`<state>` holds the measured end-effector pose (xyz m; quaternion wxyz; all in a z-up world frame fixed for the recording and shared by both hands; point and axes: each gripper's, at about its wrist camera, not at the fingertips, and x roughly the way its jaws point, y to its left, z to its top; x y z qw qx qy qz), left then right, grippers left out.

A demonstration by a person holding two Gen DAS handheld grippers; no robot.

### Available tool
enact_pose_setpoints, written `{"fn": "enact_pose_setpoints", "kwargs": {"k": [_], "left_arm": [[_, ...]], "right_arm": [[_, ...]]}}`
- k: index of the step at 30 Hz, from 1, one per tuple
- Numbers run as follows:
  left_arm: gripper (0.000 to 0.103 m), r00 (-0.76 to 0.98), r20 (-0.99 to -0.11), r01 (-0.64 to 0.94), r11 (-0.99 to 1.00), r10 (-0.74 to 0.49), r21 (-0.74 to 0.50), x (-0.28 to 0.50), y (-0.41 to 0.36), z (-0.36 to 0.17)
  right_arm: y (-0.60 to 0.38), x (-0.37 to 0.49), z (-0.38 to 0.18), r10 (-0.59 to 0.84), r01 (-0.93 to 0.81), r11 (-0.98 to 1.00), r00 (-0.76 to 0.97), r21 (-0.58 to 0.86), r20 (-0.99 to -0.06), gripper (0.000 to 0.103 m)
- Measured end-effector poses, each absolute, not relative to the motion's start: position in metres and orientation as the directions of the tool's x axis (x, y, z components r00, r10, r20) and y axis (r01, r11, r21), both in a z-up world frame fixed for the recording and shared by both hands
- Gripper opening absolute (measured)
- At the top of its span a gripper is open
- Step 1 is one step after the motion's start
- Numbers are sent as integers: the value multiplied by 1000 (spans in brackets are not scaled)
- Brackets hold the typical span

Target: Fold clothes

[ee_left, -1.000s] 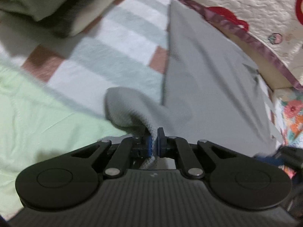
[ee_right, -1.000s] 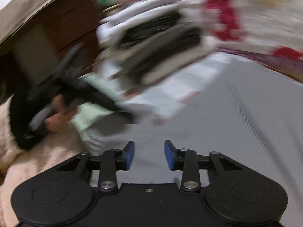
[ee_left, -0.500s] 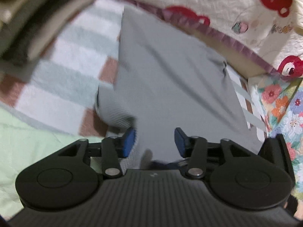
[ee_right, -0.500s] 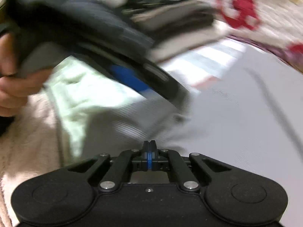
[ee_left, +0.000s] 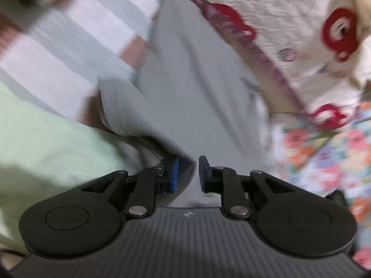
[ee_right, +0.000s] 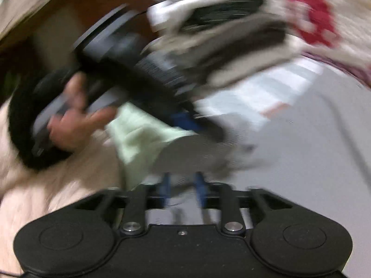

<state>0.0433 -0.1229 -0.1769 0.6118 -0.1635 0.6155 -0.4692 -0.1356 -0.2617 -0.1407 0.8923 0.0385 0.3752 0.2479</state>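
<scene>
**Grey garment half-folded on the bed, both grippers at its near edge**

On the bed, the largest thing is the white quilt (ee_left: 266,18) with red motifs, filling the left wrist view from twelve to three o'clock. Below it a striped blanket (ee_left: 58,53) runs out toward ten o'clock, and a pale green sheet (ee_left: 39,139) covers the eight o'clock side. Across these lies the grey garment (ee_left: 197,88), spread flat from the centre up toward one o'clock, its ribbed hem or cuff (ee_left: 120,111) curling up at nine o'clock of centre. In the right wrist view a stack of folded clothes (ee_right: 231,30) sits blurred at twelve o'clock.

The left gripper (ee_left: 188,173) stands narrow, its jaws having just been closing, with a flap of grey cloth between them; the cloth lies against the blue left pad, but the right pad looks clear of it, so I judge the pinch not yet made. The right gripper (ee_right: 183,190) stands moderately wide, its jaws having just been opening, above the near grey edge with nothing pinched. A hand (ee_right: 74,120) holds the left tool at nine o'clock in that view.

To do this step well, I would take the layer deep between the pads, pinch one corner per gripper, then lift both together and lay the edge square without dragging the sheet beneath.
</scene>
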Motion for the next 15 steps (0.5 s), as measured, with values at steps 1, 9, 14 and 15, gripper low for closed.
{"fn": "enact_pose_setpoints", "kwargs": {"k": [1,9,14,15], "left_arm": [[17,-218,-596,371,499,-773,-783,39,-129,-178],[16,-222,-639,419,519,-737,-745,22,-156,-186],[47,31,-675,570,567,-737,-594,22,-133,-150],[49,93,-695,591,602,-713,-538,23,-129,-146]], "right_arm": [[-258,-135,-139,469,-418,874,596,247,-652,61],[-268,-119,-166,377,-235,926,604,296,-702,65],[-271,-123,-186,348,-222,937,557,269,-754,65],[-274,-124,-187,355,-219,935,557,280,-751,65]]}}
